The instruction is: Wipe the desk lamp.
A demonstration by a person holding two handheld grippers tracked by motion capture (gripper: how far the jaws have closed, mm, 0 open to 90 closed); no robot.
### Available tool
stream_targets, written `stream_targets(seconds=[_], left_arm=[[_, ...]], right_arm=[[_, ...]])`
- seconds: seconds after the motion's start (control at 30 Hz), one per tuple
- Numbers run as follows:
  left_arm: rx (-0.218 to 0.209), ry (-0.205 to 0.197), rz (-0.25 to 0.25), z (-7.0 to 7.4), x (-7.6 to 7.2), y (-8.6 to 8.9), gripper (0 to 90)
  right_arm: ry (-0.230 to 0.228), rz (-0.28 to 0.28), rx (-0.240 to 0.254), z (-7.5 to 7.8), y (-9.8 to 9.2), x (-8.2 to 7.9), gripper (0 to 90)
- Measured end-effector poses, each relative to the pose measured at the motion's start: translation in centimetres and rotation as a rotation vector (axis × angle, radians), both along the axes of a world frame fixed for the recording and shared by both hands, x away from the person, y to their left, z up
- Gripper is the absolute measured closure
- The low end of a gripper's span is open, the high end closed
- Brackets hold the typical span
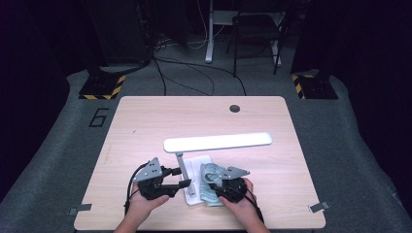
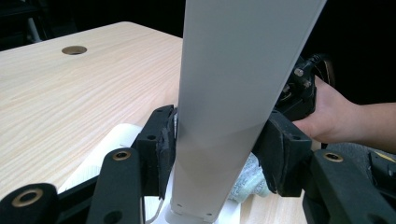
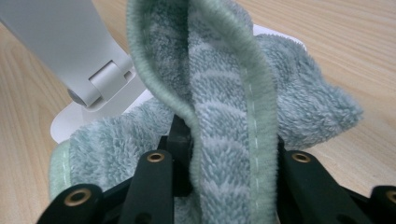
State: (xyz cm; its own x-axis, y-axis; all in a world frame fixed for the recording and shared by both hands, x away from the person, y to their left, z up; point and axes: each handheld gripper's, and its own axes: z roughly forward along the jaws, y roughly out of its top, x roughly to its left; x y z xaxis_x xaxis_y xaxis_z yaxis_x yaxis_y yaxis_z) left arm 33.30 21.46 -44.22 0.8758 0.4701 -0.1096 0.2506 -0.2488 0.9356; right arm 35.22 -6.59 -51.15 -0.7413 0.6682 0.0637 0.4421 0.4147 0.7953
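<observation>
Counter (image 1: 145, 121): pale wood, I see it carrying a white desk lamp (image 1: 217, 142), its long head level above a flat base near my edge; green towel (image 3: 224, 116): bunched on the base's right part; left claw (image 2: 215, 149): pressed onto the lamp's upright arm from both sides; right claw (image 3: 224, 158): pinching a towel fold. Risk, I judge: hard wiping could tip the lamp if my left grip slips.

worktop (image 1: 145, 121): pale wood grain, round cable hole (image 1: 234, 108) near far edge | lamp base (image 1: 194, 162): white, flat, set near front centre | cloth (image 1: 210, 187): green, laid partly across base and worktop
</observation>
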Motion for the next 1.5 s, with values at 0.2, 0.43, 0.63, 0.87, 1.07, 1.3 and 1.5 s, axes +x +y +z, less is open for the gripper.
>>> stream_targets(seconds=[0.2,0.43,0.63,0.87,1.07,1.3,1.5], left_arm=[[0.024,-0.023,0.003,0.1,-0.1,-0.2,51.2],[0.023,-0.019,-0.012,0.0,0.0,-0.2,51.4],[0.020,-0.018,0.000,0.0,0.1,-0.7,50.7],[-0.010,-0.004,-0.004,1.0,-0.5,0.5,48.6],[-0.015,-0.012,-0.028,1.8,-1.2,1.4,58.5],[0.017,0.003,0.032,1.4,-1.0,1.5,62.1],[0.059,-0.012,0.080,1.1,-1.0,1.1,61.6]], right_arm=[[0.003,-0.012,0.025,0.3,-0.1,0.0,71.0],[-0.008,0.004,0.106,1.9,-0.4,-0.3,71.1],[-0.023,0.026,0.160,3.5,-0.3,-1.0,71.0],[-0.017,0.030,0.234,4.7,-0.8,-1.3,70.9],[-0.008,0.064,0.265,4.9,-0.6,-1.1,70.7],[0.033,0.111,0.253,4.3,1.2,-0.3,70.1],[0.059,0.101,0.177,2.4,2.6,0.5,69.3]])
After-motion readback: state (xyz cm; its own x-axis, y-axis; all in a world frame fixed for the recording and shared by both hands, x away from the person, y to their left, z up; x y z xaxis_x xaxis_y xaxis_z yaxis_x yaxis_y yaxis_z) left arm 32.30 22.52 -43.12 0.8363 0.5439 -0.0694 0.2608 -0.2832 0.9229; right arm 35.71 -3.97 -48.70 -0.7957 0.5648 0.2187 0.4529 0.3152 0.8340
